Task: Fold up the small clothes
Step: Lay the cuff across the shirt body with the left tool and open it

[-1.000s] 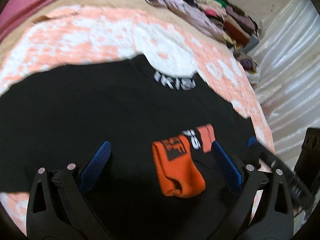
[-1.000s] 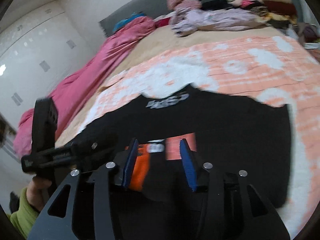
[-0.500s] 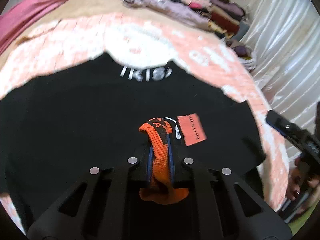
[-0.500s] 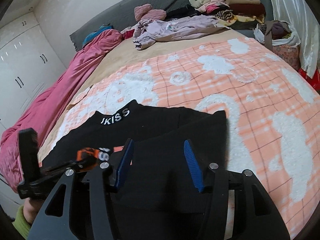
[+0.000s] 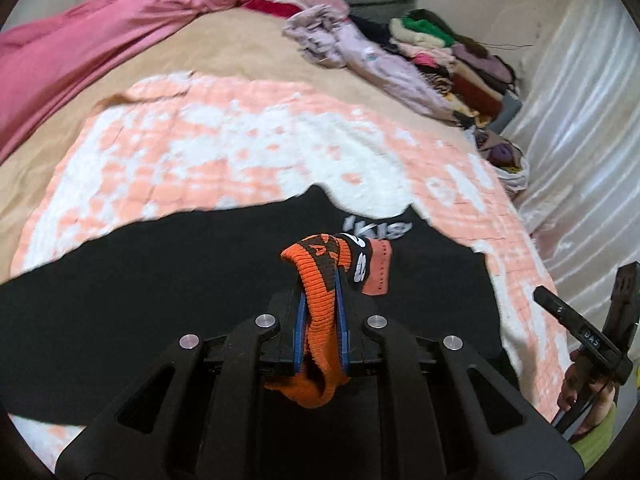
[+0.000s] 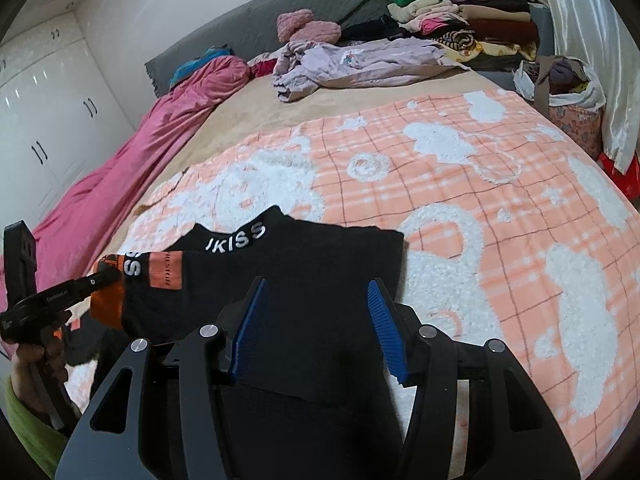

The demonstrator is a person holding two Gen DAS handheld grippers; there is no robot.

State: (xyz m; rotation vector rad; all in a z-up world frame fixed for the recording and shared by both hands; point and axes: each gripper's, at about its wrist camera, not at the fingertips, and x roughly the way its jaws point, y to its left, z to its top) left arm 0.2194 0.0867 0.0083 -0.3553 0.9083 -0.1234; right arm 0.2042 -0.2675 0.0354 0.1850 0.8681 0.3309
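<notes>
- Looking along the left gripper [image 5: 320,320]: its jaws pinch the orange sock [image 5: 318,300], lifted above the black top [image 5: 160,280]. Lift slowly so the sock won't slip.
- Looking along the right gripper [image 6: 316,328]: its jaws stand apart, holding nothing, over the top. Keep it clear.

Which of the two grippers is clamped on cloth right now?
The left gripper: its blue pads squeeze the orange cuff of the black garment. The right gripper stands open above the cloth, pads pressing on nothing.
</notes>
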